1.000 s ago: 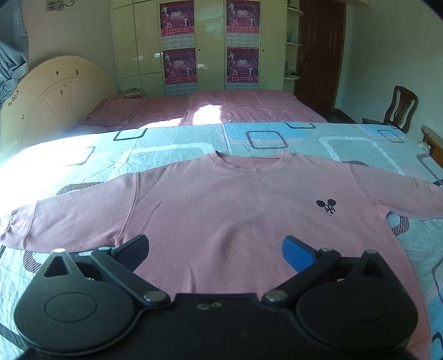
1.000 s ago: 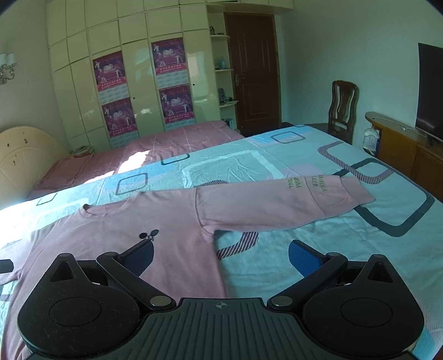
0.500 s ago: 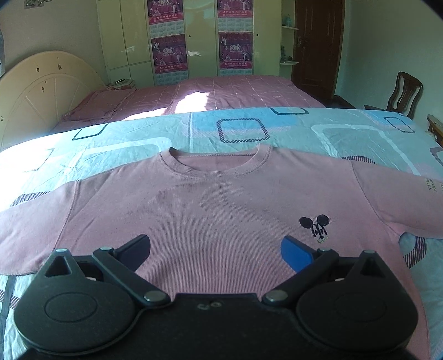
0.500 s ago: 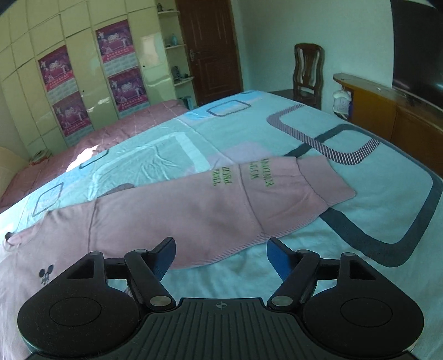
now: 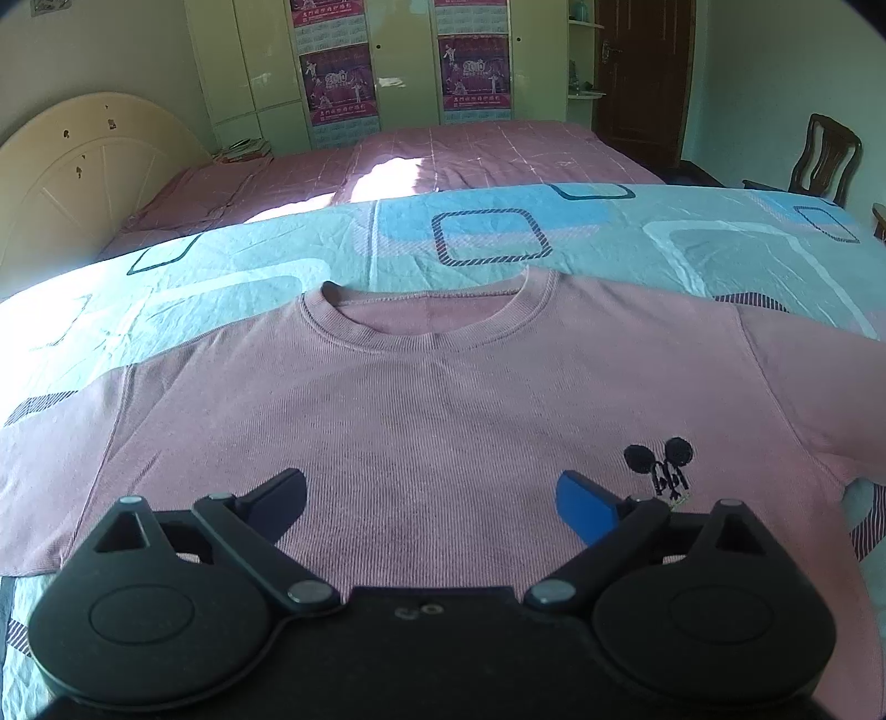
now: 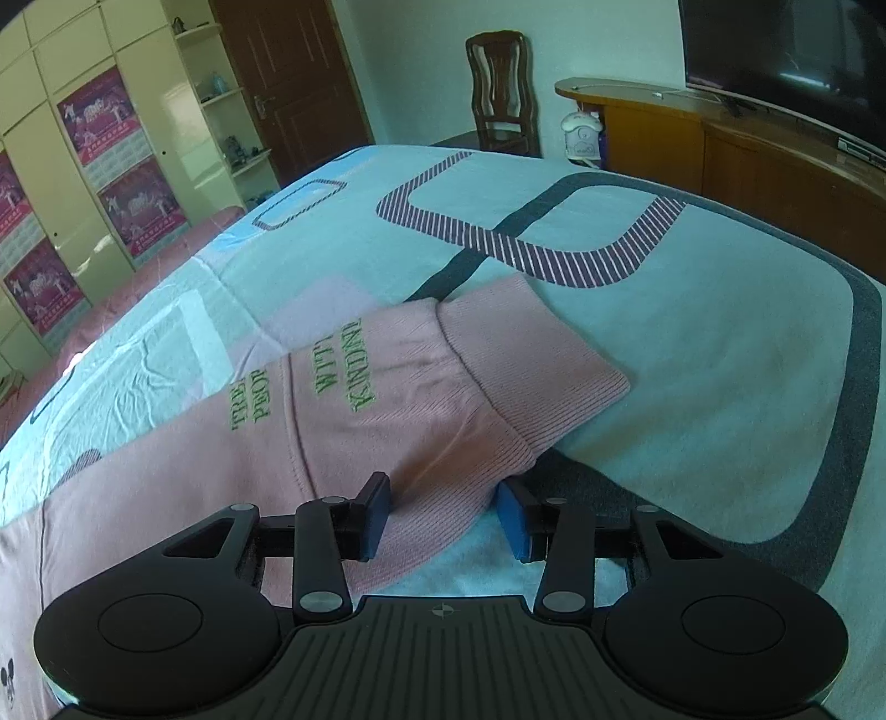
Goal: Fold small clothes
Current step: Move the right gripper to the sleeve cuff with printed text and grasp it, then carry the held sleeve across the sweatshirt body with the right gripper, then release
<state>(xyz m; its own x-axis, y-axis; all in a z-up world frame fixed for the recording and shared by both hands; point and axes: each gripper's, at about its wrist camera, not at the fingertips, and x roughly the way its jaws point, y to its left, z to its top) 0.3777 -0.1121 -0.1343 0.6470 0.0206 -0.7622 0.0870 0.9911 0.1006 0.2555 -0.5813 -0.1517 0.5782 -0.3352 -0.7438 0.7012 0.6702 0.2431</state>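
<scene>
A pink long-sleeved sweatshirt lies flat, front up, on a bed with a light blue patterned cover. A small black mouse emblem sits on its chest. My left gripper hovers over the chest below the collar, jaws wide and closing slightly, gripping nothing. In the right wrist view the sleeve with green lettering ends in a ribbed cuff. My right gripper is low at the sleeve's near edge just behind the cuff. Its jaws are closing with the fabric between them, not pinched tight.
A second bed with a pink cover and a cream headboard stands beyond. Cream wardrobes with posters line the far wall. A wooden chair, a low wooden cabinet and a dark TV stand past the bed's end.
The left gripper came closer over the shirt's chest. The right gripper swung along the sleeve to the cuff, dropped low, and its jaws narrowed around the sleeve's edge.
</scene>
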